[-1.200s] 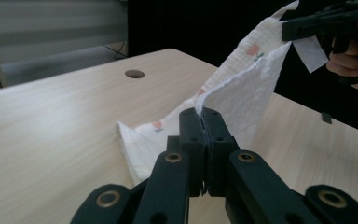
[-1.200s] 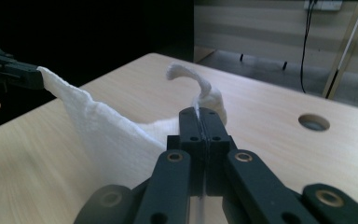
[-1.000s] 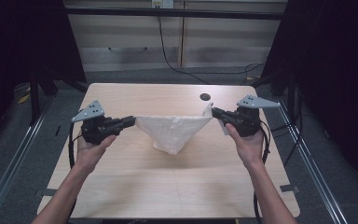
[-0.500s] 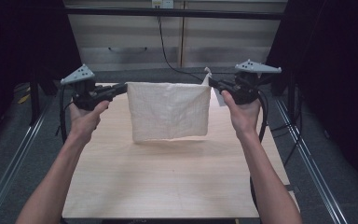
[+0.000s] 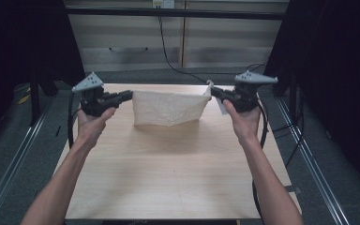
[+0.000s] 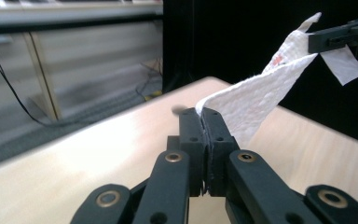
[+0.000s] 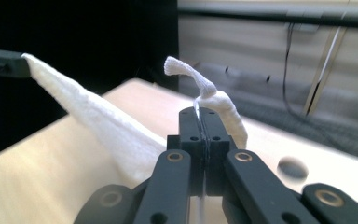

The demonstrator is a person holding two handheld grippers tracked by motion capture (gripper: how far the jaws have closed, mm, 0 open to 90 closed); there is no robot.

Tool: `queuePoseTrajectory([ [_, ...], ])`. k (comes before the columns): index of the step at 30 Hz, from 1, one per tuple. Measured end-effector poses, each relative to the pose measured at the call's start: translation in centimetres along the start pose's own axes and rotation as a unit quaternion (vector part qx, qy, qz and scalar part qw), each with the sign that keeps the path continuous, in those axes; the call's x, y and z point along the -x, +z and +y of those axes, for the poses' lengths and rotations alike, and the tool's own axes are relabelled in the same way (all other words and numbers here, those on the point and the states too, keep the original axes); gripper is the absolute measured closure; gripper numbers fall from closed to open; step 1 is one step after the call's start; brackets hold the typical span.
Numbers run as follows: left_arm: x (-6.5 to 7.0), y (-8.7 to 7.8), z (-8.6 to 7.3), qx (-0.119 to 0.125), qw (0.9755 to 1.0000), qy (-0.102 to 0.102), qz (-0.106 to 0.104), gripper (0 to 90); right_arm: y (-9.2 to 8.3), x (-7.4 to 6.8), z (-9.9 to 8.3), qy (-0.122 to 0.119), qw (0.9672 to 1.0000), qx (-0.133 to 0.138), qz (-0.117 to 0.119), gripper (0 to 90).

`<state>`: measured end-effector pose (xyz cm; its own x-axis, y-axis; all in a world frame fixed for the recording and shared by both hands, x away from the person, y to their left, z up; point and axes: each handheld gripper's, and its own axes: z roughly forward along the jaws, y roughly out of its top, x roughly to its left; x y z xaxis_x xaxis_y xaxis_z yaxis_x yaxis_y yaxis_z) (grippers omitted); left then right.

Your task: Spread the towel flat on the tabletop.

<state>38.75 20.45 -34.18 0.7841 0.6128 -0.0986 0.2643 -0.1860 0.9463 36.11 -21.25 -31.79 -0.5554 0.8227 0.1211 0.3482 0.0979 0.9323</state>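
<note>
So both grippers are pinching the white cloth (image 5: 168,107) by its top corners, left gripper (image 5: 127,96) and right gripper (image 5: 214,91) clamped tight on it. Compared to half a second ago it's hanging shorter and lower, mid-frame over the far half of the table (image 5: 168,178), so they're probably laying it down now.

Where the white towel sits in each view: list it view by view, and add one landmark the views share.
High view: white towel stretched across upper centre between left gripper and right gripper, over the table.
Left gripper view: rises from the jaw tips at centre to the upper right.
Right gripper view: runs from the upper left down to the jaws at centre.
Shared landmark: the light wooden table.
</note>
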Motion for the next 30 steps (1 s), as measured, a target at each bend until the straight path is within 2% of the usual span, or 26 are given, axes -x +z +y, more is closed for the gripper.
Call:
queuePoseTrajectory([
  [4,1.1,0.1,-2.9,-0.012,0.9998,-0.006,-0.017,88.6,-0.9,-0.6,-4.2,0.005,0.9999,-0.014,0.006,89.3],
  [9,1.9,0.0,-6.1,-0.038,0.9986,-0.020,-0.033,88.5,-1.7,-1.3,-7.8,0.013,0.9993,-0.029,0.017,89.3],
  [13,2.8,-0.5,-8.2,-0.049,0.9974,-0.029,-0.045,88.4,-2.3,-1.9,-10.5,0.028,0.9984,-0.040,0.029,89.3],
  [18,4.3,-1.4,-10.6,-0.068,0.9961,-0.017,-0.052,88.5,-2.8,-2.8,-13.1,0.029,0.9975,-0.057,0.028,89.1],
  [23,5.1,-1.7,-13.1,-0.100,0.9928,-0.020,-0.063,88.4,-3.2,-3.9,-15.4,0.035,0.9965,-0.070,0.029,88.8],
  [26,5.4,-1.5,-14.2,-0.116,0.9903,-0.024,-0.072,88.3,-3.2,-4.6,-16.8,0.033,0.9944,-0.095,0.032,88.0],
  [28,5.8,-1.4,-14.8,-0.130,0.9880,-0.017,-0.082,88.1,-3.2,-4.9,-17.6,0.037,0.9931,-0.106,0.031,87.0],
  [30,6.0,-1.3,-15.3,-0.140,0.9863,-0.012,-0.087,87.9,-3.1,-4.9,-18.0,0.031,0.9917,-0.120,0.033,85.1],
])
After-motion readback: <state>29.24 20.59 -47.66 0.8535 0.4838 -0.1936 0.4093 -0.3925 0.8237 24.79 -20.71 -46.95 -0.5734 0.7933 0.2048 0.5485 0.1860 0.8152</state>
